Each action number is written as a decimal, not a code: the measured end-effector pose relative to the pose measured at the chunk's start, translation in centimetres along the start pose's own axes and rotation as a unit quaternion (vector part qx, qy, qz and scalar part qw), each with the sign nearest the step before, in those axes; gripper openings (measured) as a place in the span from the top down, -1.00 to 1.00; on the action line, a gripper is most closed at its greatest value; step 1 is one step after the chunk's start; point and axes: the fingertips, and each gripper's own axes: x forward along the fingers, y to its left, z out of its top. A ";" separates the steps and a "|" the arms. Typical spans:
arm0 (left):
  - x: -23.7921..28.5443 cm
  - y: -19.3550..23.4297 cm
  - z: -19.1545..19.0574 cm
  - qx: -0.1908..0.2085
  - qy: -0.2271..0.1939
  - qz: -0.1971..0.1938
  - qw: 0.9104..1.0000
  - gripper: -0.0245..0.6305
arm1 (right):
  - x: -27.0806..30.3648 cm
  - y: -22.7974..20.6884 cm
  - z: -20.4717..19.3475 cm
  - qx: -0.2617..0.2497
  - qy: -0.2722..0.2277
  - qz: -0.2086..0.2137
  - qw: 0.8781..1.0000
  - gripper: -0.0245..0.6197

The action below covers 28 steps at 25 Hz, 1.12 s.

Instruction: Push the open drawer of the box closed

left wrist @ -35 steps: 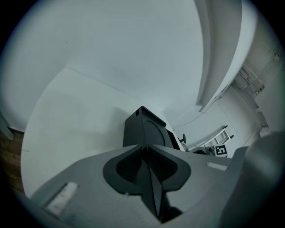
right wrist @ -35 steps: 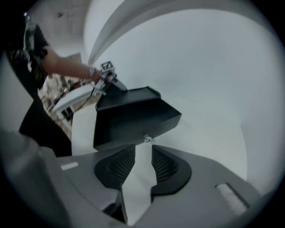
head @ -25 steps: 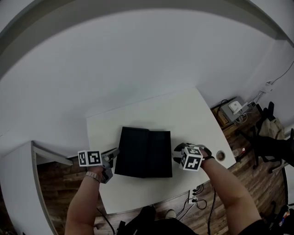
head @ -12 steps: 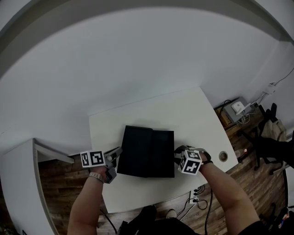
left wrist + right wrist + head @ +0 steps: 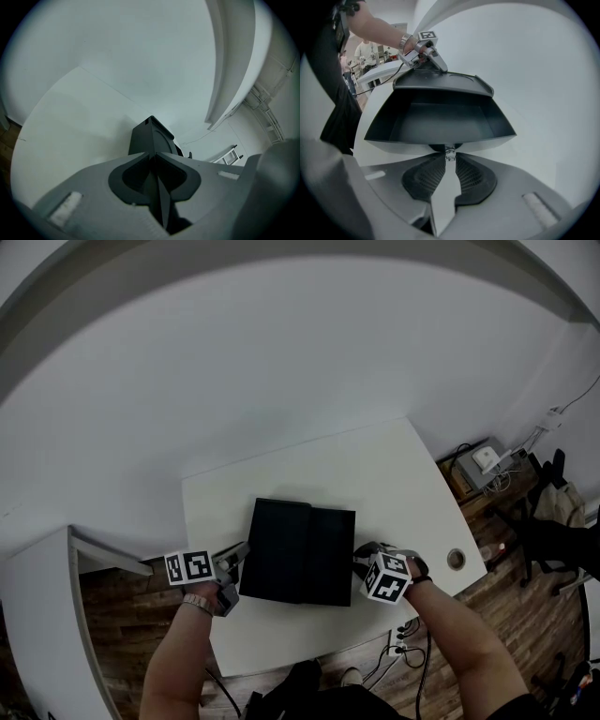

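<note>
A black box [image 5: 281, 549] lies on the white table [image 5: 309, 474], its drawer [image 5: 335, 557] pulled out to the right. In the right gripper view the drawer [image 5: 440, 117] gapes empty, and its small metal knob [image 5: 449, 151] sits right at my right gripper's [image 5: 449, 158] tips. Those jaws are closing, with a narrow gap left and the knob at its far end. My right gripper [image 5: 359, 559] stands at the drawer front. My left gripper [image 5: 239, 556] is shut and empty against the box's left side [image 5: 150, 138]. It also shows past the box as the left gripper [image 5: 433, 54].
A round cable hole [image 5: 457, 560] is near the table's right edge. A second white desk [image 5: 37, 615] stands to the left. Cables and a small device [image 5: 480, 459] lie on the wooden floor to the right, beside a dark chair [image 5: 553, 535].
My right gripper has shifted slightly nearer along the drawer front. My left gripper has stayed at the box's left side.
</note>
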 end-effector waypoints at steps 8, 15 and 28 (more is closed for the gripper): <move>0.1 -0.1 0.0 0.003 0.006 0.002 1.000 0.77 | 0.5 0.4 2.0 -0.051 0.007 0.014 0.999 0.70; 0.1 -0.1 0.0 0.001 0.006 -0.002 1.000 0.77 | 1.2 0.6 3.6 -0.052 0.001 0.018 0.998 0.70; 0.1 -0.3 -0.1 0.002 0.011 -0.011 1.000 0.77 | 2.4 0.7 6.4 -0.065 -0.005 0.026 0.998 0.70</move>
